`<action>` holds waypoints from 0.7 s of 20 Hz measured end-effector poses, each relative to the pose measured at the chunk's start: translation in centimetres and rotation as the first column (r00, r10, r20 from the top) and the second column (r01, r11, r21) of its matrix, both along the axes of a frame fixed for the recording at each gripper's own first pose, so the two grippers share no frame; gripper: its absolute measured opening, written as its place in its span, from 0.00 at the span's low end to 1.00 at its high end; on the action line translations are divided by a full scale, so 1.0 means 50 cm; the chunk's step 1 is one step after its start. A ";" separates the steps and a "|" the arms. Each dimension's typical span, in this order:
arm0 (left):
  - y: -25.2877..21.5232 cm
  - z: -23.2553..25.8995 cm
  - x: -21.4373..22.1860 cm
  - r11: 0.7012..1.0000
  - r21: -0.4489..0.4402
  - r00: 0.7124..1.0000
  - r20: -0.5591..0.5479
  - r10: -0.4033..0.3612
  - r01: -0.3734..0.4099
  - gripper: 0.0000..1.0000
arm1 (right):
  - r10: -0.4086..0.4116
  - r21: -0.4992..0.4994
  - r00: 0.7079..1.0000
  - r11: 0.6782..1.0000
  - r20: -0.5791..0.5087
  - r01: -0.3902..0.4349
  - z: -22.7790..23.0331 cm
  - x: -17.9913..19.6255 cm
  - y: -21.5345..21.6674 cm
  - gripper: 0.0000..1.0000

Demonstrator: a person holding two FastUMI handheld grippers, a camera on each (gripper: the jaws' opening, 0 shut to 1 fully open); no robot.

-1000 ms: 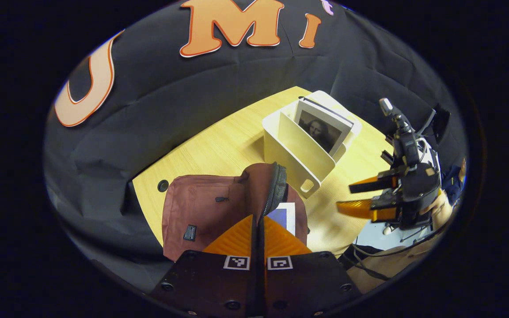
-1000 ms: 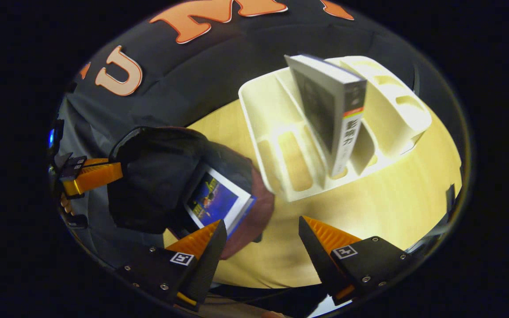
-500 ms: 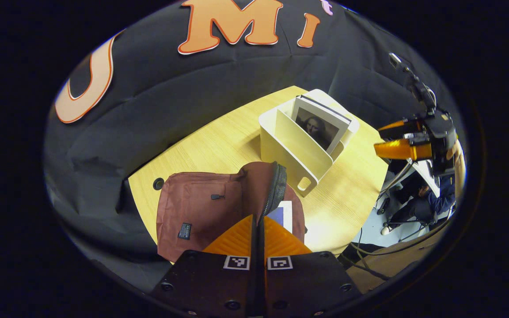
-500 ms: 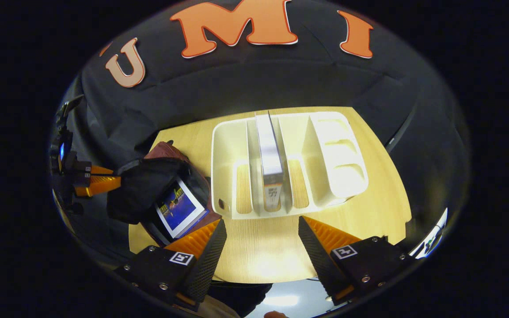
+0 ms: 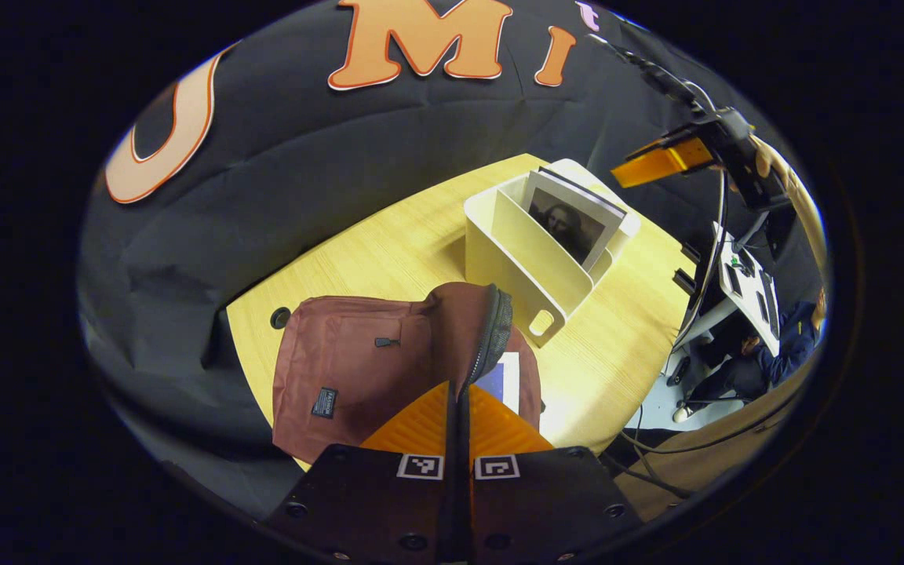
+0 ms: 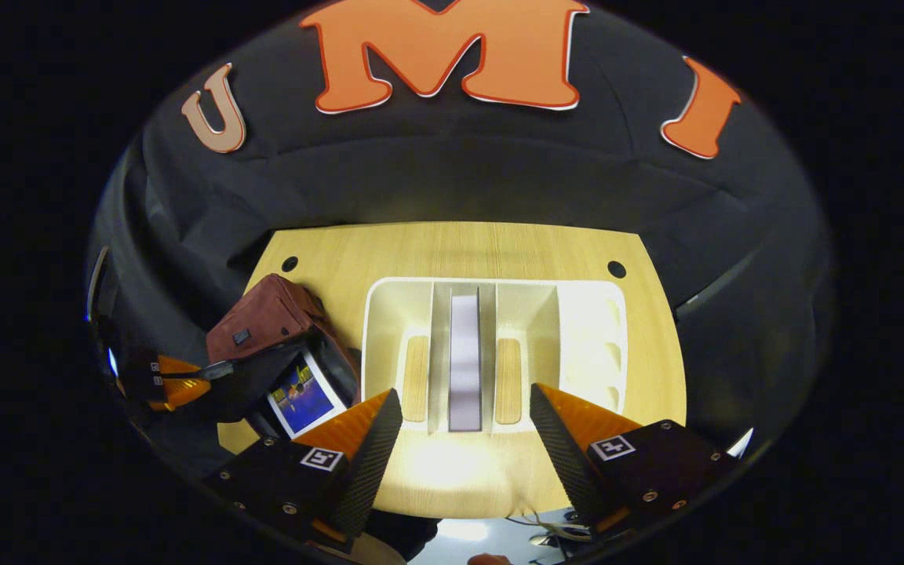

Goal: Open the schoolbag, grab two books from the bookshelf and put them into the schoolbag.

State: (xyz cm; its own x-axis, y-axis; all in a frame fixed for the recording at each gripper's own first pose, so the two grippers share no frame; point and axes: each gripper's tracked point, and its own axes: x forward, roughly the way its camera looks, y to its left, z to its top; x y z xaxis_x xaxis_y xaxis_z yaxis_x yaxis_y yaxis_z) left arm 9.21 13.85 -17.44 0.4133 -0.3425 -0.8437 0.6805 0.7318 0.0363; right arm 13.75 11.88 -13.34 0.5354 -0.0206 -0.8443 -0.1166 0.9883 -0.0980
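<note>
Left hand-held gripper (image 5: pixel 458 392) low, its two fingers pressed flat together, pinching the raised flap edge, right hand-held gripper (image 6: pixel 465 408) held up high, tilted down, its fingers spread wide, nothing between them

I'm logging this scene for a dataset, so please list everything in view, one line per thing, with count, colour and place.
schoolbag: one, reddish brown, left end of the table, flap lifted open.
book in the bag: one, blue cover with white border, in the bag's opening.
bookshelf: one, cream, middle of the table, divided into slots.
book on the shelf: one, pale spine, upright in a middle slot.
table: one, light wood, against the black cloth wall.
left gripper: one, shut on the bag's flap edge.
right gripper: one, open, above the table in front of the shelf.
</note>
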 end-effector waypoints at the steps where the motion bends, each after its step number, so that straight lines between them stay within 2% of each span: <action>1: 0.001 -0.001 0.000 1.000 0.000 1.000 0.000 0.005 -0.005 0.00 | 0.014 -0.032 1.000 0.999 -0.017 -0.014 -0.013 0.019 -0.001 0.98; 6: 0.005 -0.003 -0.003 1.000 -0.003 1.000 -0.004 0.024 -0.024 0.01 | 0.014 -0.100 0.993 0.995 -0.115 -0.025 -0.096 0.088 -0.004 0.99; 13: 0.020 -0.012 -0.010 0.999 0.013 0.999 -0.009 0.036 -0.036 0.00 | -0.036 -0.088 0.965 0.996 -0.261 0.014 -0.185 0.080 0.006 0.98; 14: 0.021 -0.011 -0.011 0.999 0.017 0.999 -0.007 0.034 -0.034 0.00 | -0.056 -0.093 0.963 0.995 -0.262 0.033 -0.192 0.082 0.000 0.79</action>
